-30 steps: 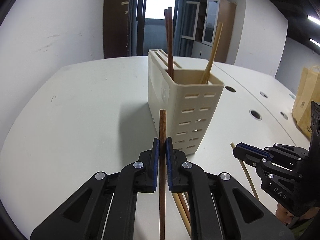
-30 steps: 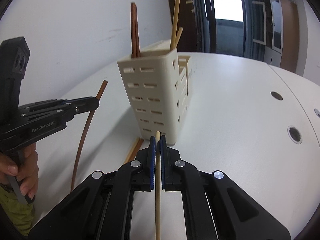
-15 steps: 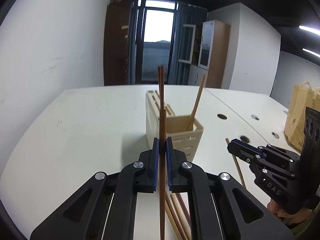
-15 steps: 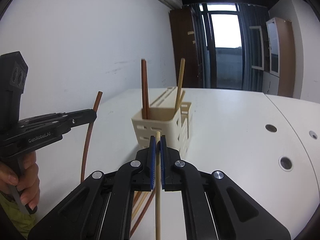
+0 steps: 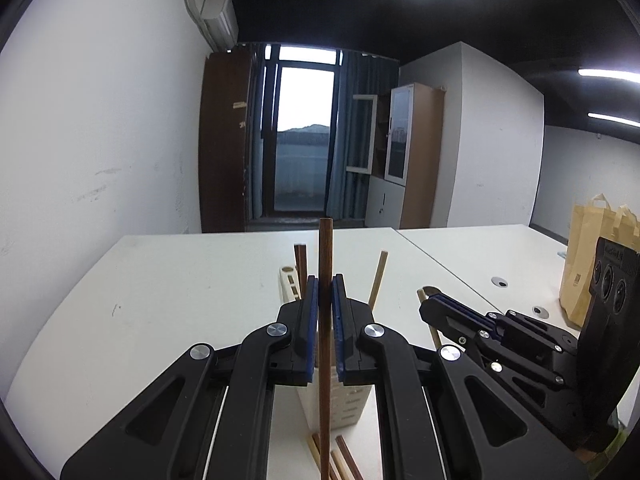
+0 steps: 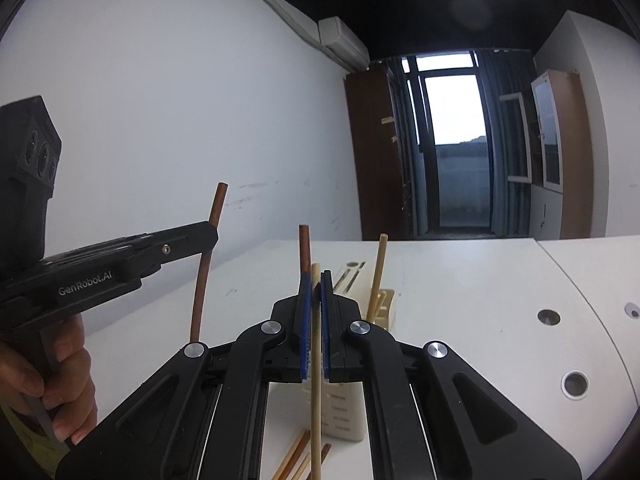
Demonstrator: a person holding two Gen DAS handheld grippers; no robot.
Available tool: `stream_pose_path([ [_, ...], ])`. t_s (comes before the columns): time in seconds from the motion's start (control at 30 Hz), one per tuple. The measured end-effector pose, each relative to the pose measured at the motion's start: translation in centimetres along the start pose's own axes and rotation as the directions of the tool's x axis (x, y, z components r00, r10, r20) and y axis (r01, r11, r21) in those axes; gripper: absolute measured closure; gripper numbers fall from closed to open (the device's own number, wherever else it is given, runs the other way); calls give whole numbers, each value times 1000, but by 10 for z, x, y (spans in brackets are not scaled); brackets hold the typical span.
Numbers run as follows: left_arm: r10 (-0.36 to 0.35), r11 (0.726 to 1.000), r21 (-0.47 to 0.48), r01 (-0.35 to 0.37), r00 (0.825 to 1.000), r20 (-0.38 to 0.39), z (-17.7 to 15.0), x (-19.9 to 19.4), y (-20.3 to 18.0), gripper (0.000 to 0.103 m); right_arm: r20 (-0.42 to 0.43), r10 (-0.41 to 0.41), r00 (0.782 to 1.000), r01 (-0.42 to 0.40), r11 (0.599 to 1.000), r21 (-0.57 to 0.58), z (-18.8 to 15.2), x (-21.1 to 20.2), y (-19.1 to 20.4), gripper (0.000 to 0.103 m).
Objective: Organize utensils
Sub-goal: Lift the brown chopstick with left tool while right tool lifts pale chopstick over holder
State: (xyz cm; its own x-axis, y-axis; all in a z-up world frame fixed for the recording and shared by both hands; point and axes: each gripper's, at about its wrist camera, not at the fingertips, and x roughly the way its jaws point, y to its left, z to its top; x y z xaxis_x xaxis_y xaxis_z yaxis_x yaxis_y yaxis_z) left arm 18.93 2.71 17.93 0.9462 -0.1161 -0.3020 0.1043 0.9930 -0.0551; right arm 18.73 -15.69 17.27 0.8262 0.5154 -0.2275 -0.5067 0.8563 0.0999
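Observation:
My left gripper (image 5: 325, 280) is shut on a dark brown chopstick (image 5: 325, 240) that stands upright between its blue pads. My right gripper (image 6: 316, 278) is shut on a light wooden chopstick (image 6: 316, 392), also upright. Both hang above the cream slotted utensil holder (image 5: 344, 410), which is mostly hidden behind the fingers. The holder (image 6: 346, 412) holds dark chopsticks (image 6: 305, 252) and a light chopstick (image 6: 378, 276). In the left wrist view the right gripper (image 5: 430, 304) shows at the right. In the right wrist view the left gripper (image 6: 208, 236) shows at the left, held by a hand (image 6: 60, 380).
Several loose chopsticks (image 5: 340, 456) lie on the white table (image 5: 160, 300) just in front of the holder, seen too as loose chopsticks (image 6: 298, 460) in the right wrist view. A brown paper bag (image 5: 588, 256) stands at the far right. Round cable holes (image 6: 548, 316) dot the table's right side.
Both grippers have risen with their chopsticks and tilted up toward level. The holder has dropped low in both views and is now mostly behind the fingers.

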Motion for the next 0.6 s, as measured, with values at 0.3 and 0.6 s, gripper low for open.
stream_pose_path([
  [0.3,-19,1000,-11,20,996,82,6,9,2,97,31,-15,999,17,999,-38,0,25,-6,98],
  [0.6,-24,998,-48,36,976,217,15,0,0,97,134,-3,991,7,1000,-29,13,29,-14,98],
])
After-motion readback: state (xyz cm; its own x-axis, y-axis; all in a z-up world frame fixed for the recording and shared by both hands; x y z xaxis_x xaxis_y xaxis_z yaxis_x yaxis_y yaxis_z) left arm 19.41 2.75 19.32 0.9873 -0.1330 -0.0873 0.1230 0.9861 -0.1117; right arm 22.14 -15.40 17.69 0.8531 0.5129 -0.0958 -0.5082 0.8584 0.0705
